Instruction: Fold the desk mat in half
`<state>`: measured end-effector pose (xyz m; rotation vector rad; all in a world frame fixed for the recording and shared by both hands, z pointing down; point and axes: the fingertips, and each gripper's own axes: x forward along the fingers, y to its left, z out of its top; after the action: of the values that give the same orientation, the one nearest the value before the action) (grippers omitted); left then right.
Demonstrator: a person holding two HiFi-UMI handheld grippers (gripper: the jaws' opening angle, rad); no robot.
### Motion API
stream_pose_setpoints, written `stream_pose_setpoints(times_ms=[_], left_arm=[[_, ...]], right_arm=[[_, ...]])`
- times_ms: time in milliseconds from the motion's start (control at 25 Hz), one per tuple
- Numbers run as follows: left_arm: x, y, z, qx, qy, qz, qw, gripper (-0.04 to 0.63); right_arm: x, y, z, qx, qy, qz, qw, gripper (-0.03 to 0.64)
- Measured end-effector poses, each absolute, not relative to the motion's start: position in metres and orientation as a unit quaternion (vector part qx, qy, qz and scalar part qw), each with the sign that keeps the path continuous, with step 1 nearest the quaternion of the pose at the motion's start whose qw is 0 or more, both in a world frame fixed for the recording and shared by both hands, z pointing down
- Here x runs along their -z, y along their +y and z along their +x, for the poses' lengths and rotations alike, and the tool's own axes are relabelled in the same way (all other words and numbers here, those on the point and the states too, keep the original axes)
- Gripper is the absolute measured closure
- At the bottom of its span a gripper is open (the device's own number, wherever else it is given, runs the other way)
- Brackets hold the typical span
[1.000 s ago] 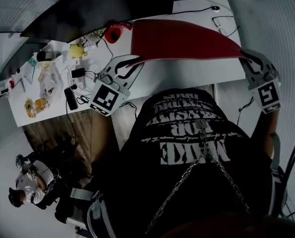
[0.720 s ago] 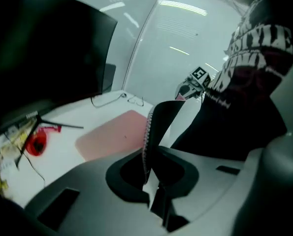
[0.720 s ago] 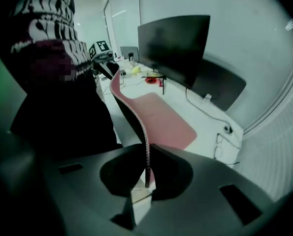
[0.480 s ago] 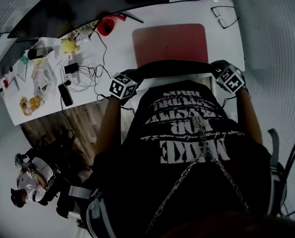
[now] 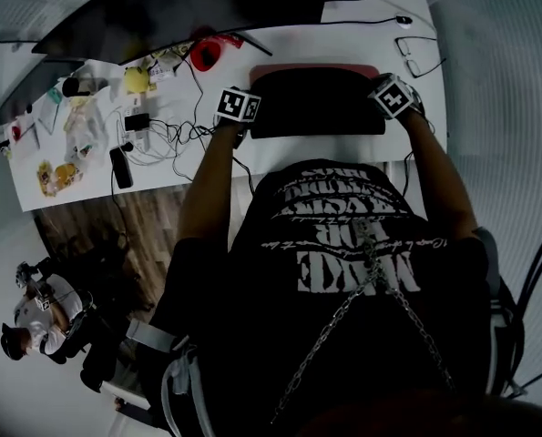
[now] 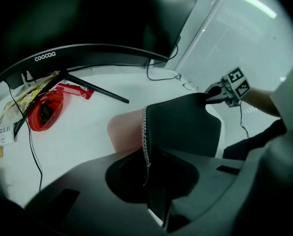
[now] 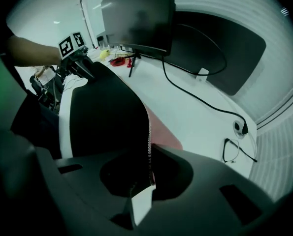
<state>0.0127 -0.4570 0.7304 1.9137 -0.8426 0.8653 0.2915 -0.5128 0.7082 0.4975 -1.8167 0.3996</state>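
Both grippers are clamped on the mat (image 5: 318, 107). The left gripper (image 5: 246, 118) pinches its left corner, and in its own view the stitched edge runs straight between the closed jaws of the left gripper (image 6: 148, 166). The right gripper (image 5: 396, 100) pinches the other corner in the same way, with the edge caught between its jaws (image 7: 148, 173). The mat lies on the white desk (image 5: 343, 33) in front of the monitor (image 5: 161, 12). Its held half is turned over, black underside up, and covers the pink face, so only a thin pink strip (image 5: 316, 67) shows at the far edge. A red bowl (image 5: 204, 55) sits to the left and glasses (image 5: 421, 57) to the right.
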Motion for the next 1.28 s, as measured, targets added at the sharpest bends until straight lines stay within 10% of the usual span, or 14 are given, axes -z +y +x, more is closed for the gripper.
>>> stream_pose_setpoints(times_ms=[400, 680, 800, 1280], left_arm=[[-0.779, -0.510, -0.018, -0.433, -0.453, 0.683, 0.376, 0.422], [-0.644, -0.523, -0.024, -0.261, -0.552, 0.759, 0.224, 0.557], [-0.591, -0.509, 0.026, -0.199, -0.512, 0.821, 0.155, 0.588], [-0.602, -0.472, 0.072, -0.161, -0.492, 0.817, 0.255, 0.589]], right_arm=[[-0.764, -0.582, 0.305, -0.128, -0.755, 0.296, 0.572, 0.500], [-0.650, -0.561, 0.298, -0.089, -0.842, 0.396, 0.354, 0.499], [-0.607, -0.526, 0.271, -0.109, -0.875, 0.393, 0.259, 0.609], [-0.611, -0.484, 0.246, -0.174, -0.861, 0.391, 0.274, 0.618]])
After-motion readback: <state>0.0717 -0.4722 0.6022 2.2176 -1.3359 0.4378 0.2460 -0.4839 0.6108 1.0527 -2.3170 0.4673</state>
